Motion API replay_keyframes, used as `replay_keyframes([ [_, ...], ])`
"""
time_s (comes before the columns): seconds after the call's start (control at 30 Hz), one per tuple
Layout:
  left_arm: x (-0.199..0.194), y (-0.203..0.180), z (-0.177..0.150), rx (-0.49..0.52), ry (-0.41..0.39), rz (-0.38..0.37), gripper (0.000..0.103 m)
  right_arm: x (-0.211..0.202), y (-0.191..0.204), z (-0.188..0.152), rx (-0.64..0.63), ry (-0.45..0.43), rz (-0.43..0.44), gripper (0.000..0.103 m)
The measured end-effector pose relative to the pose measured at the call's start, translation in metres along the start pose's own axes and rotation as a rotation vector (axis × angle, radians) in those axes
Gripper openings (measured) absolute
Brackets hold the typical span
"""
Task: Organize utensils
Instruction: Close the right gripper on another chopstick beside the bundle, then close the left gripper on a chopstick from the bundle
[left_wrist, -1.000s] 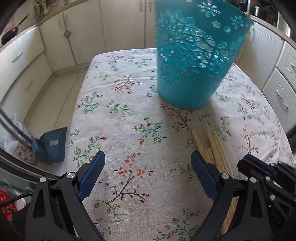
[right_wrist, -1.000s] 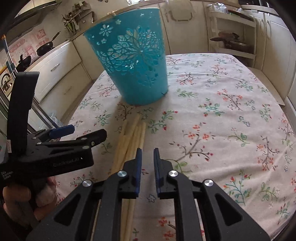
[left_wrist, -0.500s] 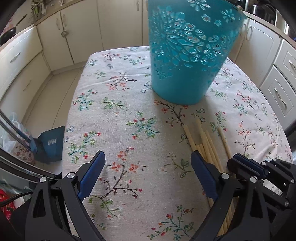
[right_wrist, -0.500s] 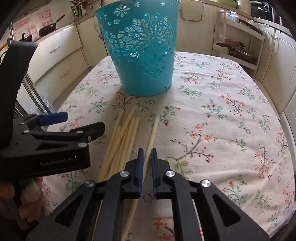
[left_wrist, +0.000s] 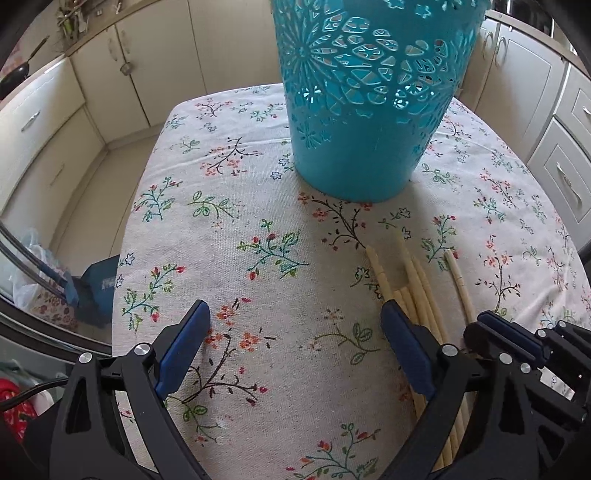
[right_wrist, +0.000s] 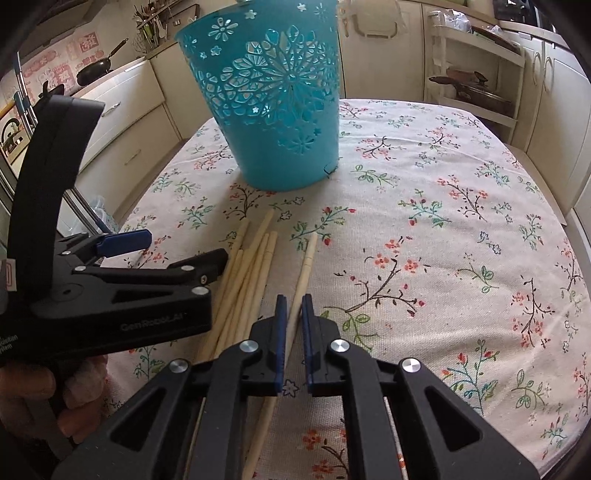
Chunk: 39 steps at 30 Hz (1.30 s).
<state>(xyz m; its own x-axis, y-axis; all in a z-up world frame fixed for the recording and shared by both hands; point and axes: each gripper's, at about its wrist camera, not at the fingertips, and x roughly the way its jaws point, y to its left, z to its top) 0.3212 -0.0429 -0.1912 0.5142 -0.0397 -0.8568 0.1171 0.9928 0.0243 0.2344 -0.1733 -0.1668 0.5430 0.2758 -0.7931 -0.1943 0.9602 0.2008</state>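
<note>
**A:** Right gripper (right_wrist: 292, 317) has its fingers (right_wrist: 279, 332) nearly pressed together around that lone chopstick (right_wrist: 303, 271). Can't tell if the pads actually bite yet, there's a sliver of gap. Left gripper (left_wrist: 295, 343) is spread wide, holding nothing, hovering over bare cloth just beside the chopstick bundle (left_wrist: 417, 291).

**B:** So what's the trick here?

**A:** I'd say squeeze fully before lifting, grabbing it mid-shaft so it doesn't swing. The stick lies flat on the bench (right_wrist: 443, 221), apart from the rest of the pile, so no neighbours get dragged along.

**B:** Then into the teal basket (right_wrist: 273, 110)?

**A:** Probably. It's standing upright just past the stick tips. Tip the stick vertical first, since the rim's tall and the cutouts could snag it.
</note>
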Motion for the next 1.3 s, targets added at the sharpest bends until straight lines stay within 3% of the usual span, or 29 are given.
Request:
replay_keyframes([
  [1.3,-0.011,-0.013,-0.002,0.059,0.018,0.056,0.086,0.000,0.008,0.000,-0.059,0.033,-0.042,0.009],
])
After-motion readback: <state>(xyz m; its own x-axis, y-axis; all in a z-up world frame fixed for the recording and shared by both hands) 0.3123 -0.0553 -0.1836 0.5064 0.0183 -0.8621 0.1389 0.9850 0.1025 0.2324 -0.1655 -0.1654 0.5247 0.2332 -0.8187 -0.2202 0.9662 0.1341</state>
